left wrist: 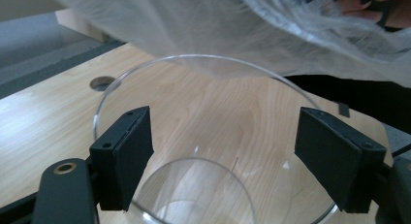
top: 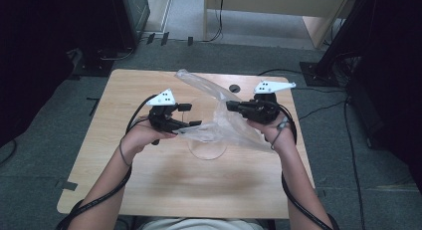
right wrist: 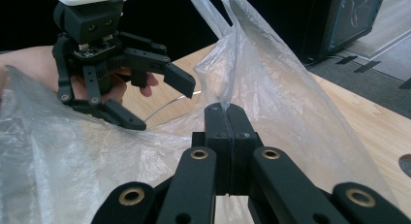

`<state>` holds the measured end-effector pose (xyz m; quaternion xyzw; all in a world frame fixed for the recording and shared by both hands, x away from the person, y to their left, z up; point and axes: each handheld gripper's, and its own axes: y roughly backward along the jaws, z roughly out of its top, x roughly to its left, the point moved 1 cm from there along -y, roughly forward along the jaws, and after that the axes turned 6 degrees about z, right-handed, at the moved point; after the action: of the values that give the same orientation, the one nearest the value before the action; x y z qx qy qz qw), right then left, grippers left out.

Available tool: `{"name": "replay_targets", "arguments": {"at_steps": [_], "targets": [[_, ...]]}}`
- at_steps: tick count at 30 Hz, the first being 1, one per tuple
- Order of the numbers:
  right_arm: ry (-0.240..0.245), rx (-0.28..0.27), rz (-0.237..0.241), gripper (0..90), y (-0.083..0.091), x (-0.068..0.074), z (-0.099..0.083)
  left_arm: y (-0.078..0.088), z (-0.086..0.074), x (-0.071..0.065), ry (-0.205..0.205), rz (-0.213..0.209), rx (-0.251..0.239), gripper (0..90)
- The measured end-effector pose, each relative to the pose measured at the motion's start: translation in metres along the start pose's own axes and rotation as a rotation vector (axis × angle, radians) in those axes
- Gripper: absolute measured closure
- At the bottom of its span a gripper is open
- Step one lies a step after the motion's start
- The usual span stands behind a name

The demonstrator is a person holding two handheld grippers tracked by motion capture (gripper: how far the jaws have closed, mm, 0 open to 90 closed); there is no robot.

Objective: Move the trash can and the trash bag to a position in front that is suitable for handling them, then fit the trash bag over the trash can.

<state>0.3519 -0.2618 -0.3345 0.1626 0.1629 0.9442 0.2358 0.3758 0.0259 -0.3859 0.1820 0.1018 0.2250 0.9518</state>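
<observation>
1. The left gripper (top: 191,115) has its jaws spread wide, one on either side of the glass bowl (left wrist: 213,136). The pads stand off the rim, so nothing is gripped. They have just been opening a little further.
2. The bowl sits near the middle of the table (top: 164,190). It is clear and upright, with its mouth under the hanging edge of the bag (top: 219,123).
3. The bag is thin clear plastic, held up off the table between the two grippers, draping over the bowl's far rim and trailing toward the table's back edge.
4. The right gripper (right wrist: 226,112) is clamped tight on a pinch of the bag, with the film bunching up out of the closed jaws.
5. The table is light wood with a round hole (top: 234,88) near the back edge, right of centre.
6. Around it lie grey carpet, black cables and dark stands, with a pale wooden unit (top: 278,11) behind.
</observation>
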Motion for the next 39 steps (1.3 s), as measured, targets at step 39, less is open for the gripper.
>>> {"name": "replay_targets", "arguments": {"at_steps": [39], "targets": [[-0.036, -0.024, 0.08, 90.0, -0.033, 0.014, -0.004, -0.009, 0.008, -0.025, -0.043, -0.088, -0.111, 20.2]]}}
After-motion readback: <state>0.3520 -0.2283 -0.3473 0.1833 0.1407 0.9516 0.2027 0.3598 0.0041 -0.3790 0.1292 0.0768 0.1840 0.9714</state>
